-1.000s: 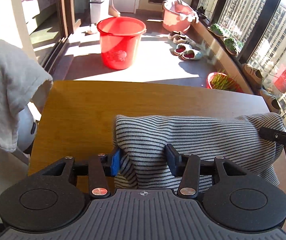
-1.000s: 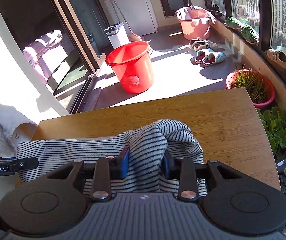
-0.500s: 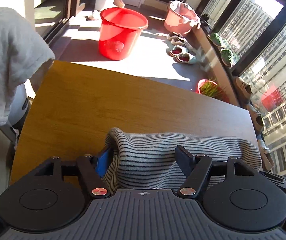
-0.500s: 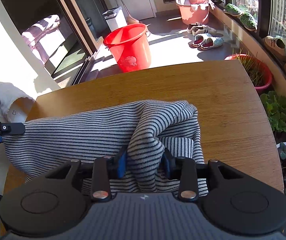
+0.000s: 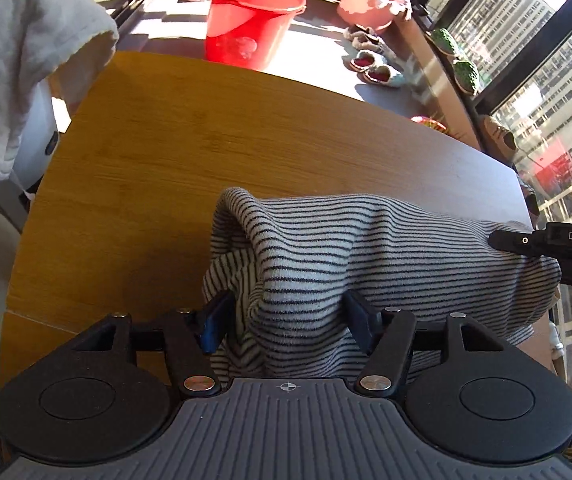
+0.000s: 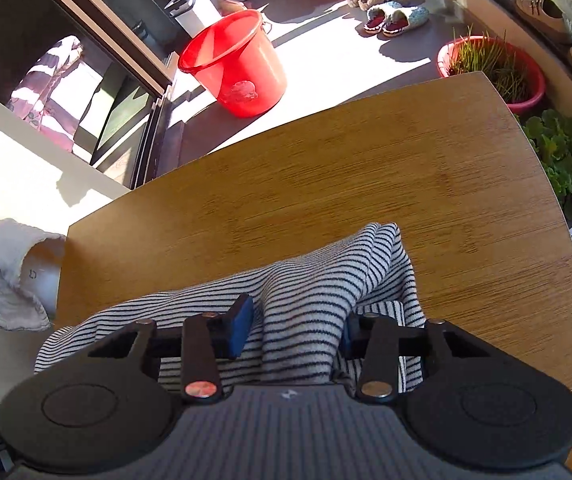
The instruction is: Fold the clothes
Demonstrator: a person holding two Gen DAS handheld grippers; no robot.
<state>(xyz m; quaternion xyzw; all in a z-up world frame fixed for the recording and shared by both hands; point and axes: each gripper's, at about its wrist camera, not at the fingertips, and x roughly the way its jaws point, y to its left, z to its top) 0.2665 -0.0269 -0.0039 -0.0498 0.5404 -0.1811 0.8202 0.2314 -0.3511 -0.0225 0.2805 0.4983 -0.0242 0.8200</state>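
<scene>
Gripping the striped garment [image 5: 366, 248] at both ends, one gripper to each end. Found lying bunched along the near edge of the table [image 5: 206, 140], with its long axis crosswise, running from one gripper to the other. Open wood seen ahead of both.

Checked at the left gripper [image 5: 286, 316]: about half open, jaws just lately opening. A thick bunch of striped fabric fills the gap, with pads touching it on both flanks. Counted as held, though judged close to release.

Checked at the right gripper [image 6: 294, 330]: set narrower, jaws just lately closing. A raised fold of the same garment sits between the pads, peaked up from the table toward the jaws. Counted as held. Contact on the left-hand pad looks light and cannot be confirmed as firm.

Seen from the left wrist view: one black finger of the right gripper resting on the garment's far right end, confirming the shared hold along one edge.

Noted off the table's left side: a white towel [image 5: 18, 40], hanging clear of the work.

Judged for the coming move: held edge nearest the person, free cloth and table straight ahead. Neither hand is nearer, so keep both level to lay the edge square, not skewed.
</scene>
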